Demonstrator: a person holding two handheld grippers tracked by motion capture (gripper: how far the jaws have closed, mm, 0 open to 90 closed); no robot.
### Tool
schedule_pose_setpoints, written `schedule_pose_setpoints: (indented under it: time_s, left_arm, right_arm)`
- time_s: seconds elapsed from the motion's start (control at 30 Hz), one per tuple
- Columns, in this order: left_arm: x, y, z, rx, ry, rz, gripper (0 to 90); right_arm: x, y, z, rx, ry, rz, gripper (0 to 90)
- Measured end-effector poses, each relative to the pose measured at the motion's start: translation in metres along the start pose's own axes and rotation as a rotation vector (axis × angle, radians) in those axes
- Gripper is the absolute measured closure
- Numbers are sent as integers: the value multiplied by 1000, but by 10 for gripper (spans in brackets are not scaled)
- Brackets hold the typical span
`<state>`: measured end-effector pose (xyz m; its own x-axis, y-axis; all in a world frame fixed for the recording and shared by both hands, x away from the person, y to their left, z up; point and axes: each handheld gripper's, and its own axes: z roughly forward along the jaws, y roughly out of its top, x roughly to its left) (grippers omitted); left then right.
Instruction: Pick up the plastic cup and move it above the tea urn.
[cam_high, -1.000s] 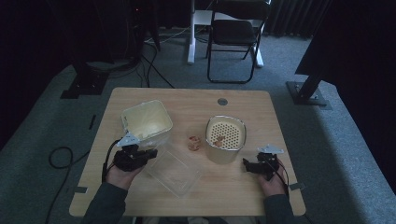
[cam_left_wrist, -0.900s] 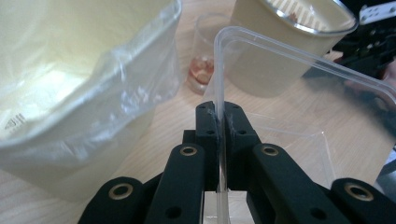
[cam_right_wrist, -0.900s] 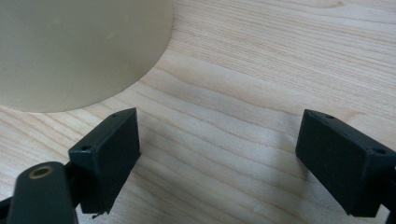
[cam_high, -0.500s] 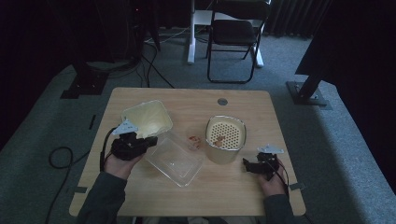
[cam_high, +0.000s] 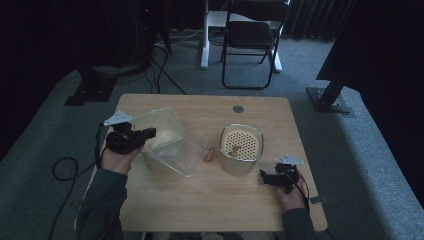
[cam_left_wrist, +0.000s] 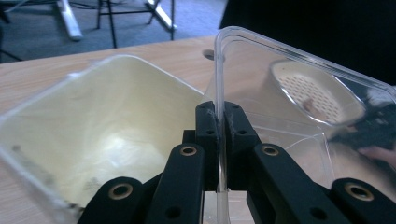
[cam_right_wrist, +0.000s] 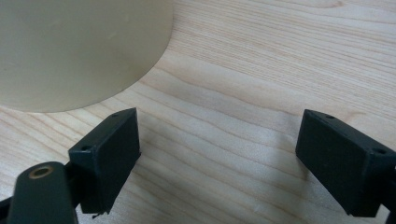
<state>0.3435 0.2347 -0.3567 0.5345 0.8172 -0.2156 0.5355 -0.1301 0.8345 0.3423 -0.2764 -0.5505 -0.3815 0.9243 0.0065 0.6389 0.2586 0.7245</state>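
My left gripper (cam_high: 149, 134) (cam_left_wrist: 218, 116) is shut on the thin wall of a clear plastic container (cam_high: 177, 150) (cam_left_wrist: 299, 121), held tilted above the table's left half. A cream tub (cam_high: 159, 126) (cam_left_wrist: 112, 135) sits just behind it, close to the jaws. A round beige pot with a perforated insert (cam_high: 242, 148) (cam_left_wrist: 315, 93) stands right of centre, with small food bits on the insert. A small brownish piece of food (cam_high: 209, 155) lies on the table between container and pot. My right gripper (cam_high: 266, 176) (cam_right_wrist: 217, 140) rests open on the wood beside the pot (cam_right_wrist: 74, 42).
The wooden table (cam_high: 210, 205) has a round cable hole (cam_high: 238, 108) near its far edge. A black chair (cam_high: 250, 40) and stand bases (cam_high: 330, 100) sit on the carpet beyond. A cable (cam_high: 65, 170) hangs off the left edge.
The left hand has risen and drawn back toward the cream tub, lifting the clear container off the table and tilting it. The right gripper has stayed still.
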Motion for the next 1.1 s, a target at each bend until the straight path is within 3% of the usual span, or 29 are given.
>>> schedule_pose_setpoints:
  time_s: [0.17, 0.2, 0.33, 0.47, 0.53, 0.6, 0.63, 0.7, 0.8, 1.1]
  left_arm:
    - [17, 4, 3, -13, 26, -52, 869]
    - [25, 6, 7, -11, 42, -73, 869]
    - [35, 8, 18, -4, 56, -110, 869]
    - [38, 9, 26, 6, 72, -116, 852]
    - [42, 10, 34, 22, 115, -113, 791]
    - [45, 9, 40, 39, 145, -107, 658]
    - [45, 9, 40, 39, 145, -107, 623]
    - [47, 9, 44, 57, 194, -96, 584]
    - [50, 7, 43, 45, 224, -98, 558]
    - [45, 9, 26, -7, 223, -80, 543]
  right_arm:
    - [0, 0, 0, 0, 0, 0, 132]
    - [0, 0, 0, 0, 0, 0, 133]
    - [0, 0, 0, -1, 0, 0, 132]
    - [0, 0, 0, 0, 0, 1, 132]
    - [0, 0, 0, 0, 0, 1, 132]
    - [0, 0, 0, 0, 0, 1, 132]
    - [0, 0, 0, 0, 0, 1, 133]
    - [0, 0, 0, 0, 0, 1, 133]
    - [0, 0, 0, 0, 0, 1, 133]
    - [0, 0, 0, 0, 0, 1, 133]
